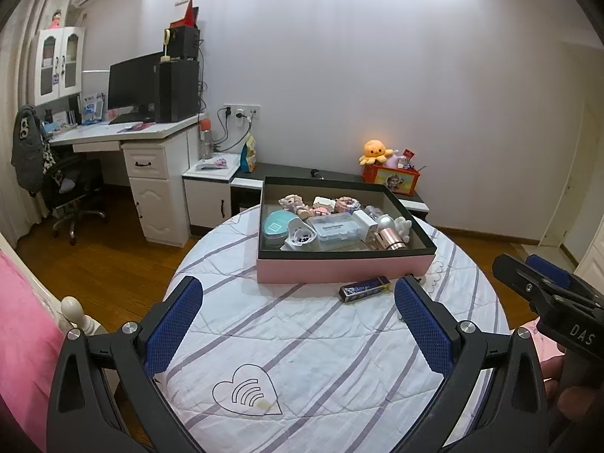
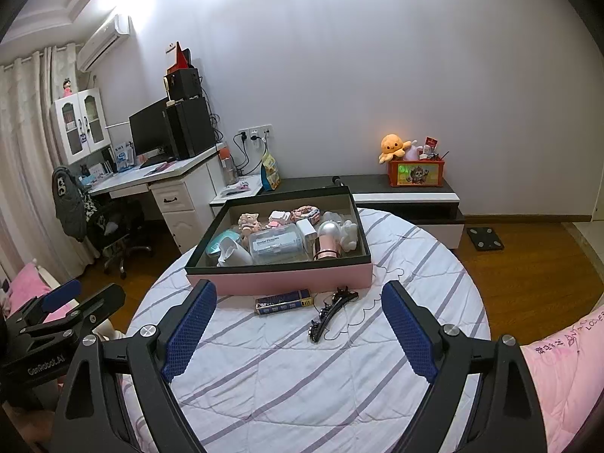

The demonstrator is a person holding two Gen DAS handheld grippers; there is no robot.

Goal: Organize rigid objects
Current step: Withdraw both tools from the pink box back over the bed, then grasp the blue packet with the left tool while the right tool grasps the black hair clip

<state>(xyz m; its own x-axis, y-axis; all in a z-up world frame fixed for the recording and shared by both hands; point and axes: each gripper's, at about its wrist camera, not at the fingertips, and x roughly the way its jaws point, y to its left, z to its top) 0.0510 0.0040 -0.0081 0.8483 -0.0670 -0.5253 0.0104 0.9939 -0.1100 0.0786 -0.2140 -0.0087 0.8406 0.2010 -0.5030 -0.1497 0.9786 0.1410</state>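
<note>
A pink box (image 1: 339, 270) (image 2: 279, 277) with a dark rim sits on the far part of a round striped bed (image 1: 302, 339) (image 2: 302, 358). It holds several small items, among them a clear plastic case (image 1: 336, 231) (image 2: 277, 247). A dark blue flat box (image 1: 364, 288) (image 2: 284, 301) lies on the bed just in front of the pink box. A black hair clip (image 2: 332, 311) lies to its right. My left gripper (image 1: 298, 302) is open and empty above the bed. My right gripper (image 2: 298, 307) is open and empty, with both loose items between its fingers in view.
A white desk (image 1: 124, 132) with a monitor stands at the left with an office chair (image 1: 71, 188). A low dark cabinet (image 2: 407, 196) behind the bed carries an orange toy box (image 2: 415, 173). Pink bedding (image 2: 566, 370) lies at the right. Wooden floor surrounds the bed.
</note>
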